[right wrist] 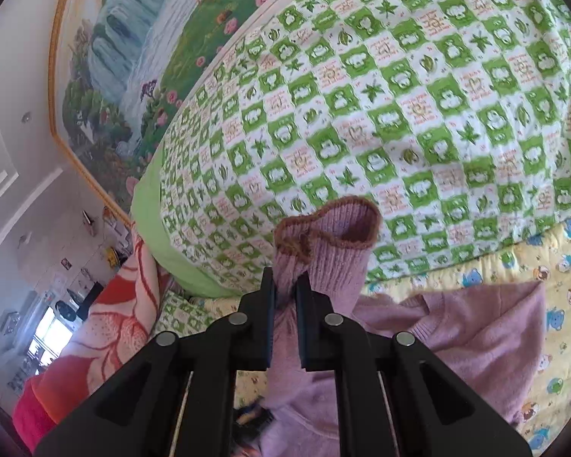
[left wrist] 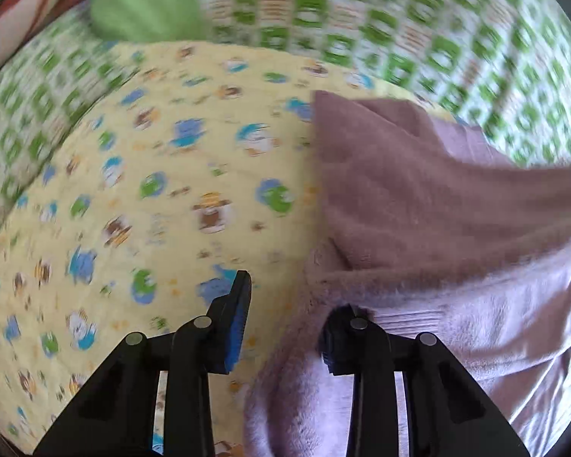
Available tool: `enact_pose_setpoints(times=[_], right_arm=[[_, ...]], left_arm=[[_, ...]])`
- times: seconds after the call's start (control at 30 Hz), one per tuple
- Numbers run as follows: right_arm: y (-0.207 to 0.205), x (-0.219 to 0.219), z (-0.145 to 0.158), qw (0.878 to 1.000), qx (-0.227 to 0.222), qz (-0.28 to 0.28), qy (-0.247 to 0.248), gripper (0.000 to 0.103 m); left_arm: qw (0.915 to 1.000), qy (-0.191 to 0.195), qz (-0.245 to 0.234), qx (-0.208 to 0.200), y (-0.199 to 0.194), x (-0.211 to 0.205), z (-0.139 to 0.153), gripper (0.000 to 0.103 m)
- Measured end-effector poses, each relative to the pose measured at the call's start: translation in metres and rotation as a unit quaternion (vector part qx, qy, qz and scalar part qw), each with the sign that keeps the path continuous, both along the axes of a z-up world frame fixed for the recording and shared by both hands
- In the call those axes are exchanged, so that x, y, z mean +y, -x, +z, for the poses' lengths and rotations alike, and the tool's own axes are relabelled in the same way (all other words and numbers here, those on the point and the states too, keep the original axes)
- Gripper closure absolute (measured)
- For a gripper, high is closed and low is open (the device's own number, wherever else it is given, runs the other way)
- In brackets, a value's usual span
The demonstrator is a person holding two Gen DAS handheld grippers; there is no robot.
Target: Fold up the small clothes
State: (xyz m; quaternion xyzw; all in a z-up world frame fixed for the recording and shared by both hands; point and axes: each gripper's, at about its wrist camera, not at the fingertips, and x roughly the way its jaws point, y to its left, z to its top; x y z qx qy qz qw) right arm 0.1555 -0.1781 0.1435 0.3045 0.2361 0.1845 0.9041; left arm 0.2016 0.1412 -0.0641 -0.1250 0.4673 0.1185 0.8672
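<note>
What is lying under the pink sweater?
The pink sweater lies on a yellow quilt printed with cartoon animals, which shows around it. Beyond the quilt is a green checked blanket. Whatever lies directly beneath the sweater's body is covered.

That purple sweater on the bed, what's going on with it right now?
A person with a handheld gripper in each hand is partway through folding it. The right gripper is shut on a sleeve, pinching it just below the brown-edged cuff and holding it up over the sweater, which lies on a yellow cartoon-print blanket. The left gripper is open over the sweater's edge: one finger sits over the blanket, the other is half-hidden in purple knit, and nothing is pinched between them.
</note>
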Motion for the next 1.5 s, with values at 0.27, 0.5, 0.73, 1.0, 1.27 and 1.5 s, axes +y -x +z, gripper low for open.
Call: enact_pose_setpoints(times=[0.27, 0.5, 0.73, 1.0, 1.27, 1.5], right_arm=[[0.008, -0.030, -0.177, 0.978, 0.194, -0.057, 0.049, 0.092], [0.013, -0.038, -0.159, 0.988, 0.128, -0.043, 0.073, 0.093], [0.023, -0.040, -0.216, 0.956, 0.256, -0.040, 0.137, 0.087], [0.048, -0.023, -0.179, 0.955, 0.227, -0.060, 0.182, 0.069], [-0.053, 0.110, -0.124, 0.971, 0.137, 0.121, 0.155, 0.057], [-0.157, 0.257, -0.127, 0.946, 0.120, 0.252, 0.165, 0.053]], left_arm=[[0.9960, 0.072, 0.049, 0.021, 0.014, 0.021, -0.028, 0.070], [0.9965, 0.067, 0.045, 0.021, 0.004, 0.021, -0.027, 0.068], [0.9981, 0.055, 0.005, 0.026, 0.016, 0.024, -0.030, 0.058], [0.9982, 0.040, -0.031, 0.032, 0.053, 0.034, -0.016, 0.050], [0.9983, 0.056, -0.015, 0.001, 0.048, 0.022, 0.008, 0.043], [0.9953, 0.095, 0.003, 0.019, 0.016, 0.023, -0.015, 0.041]])
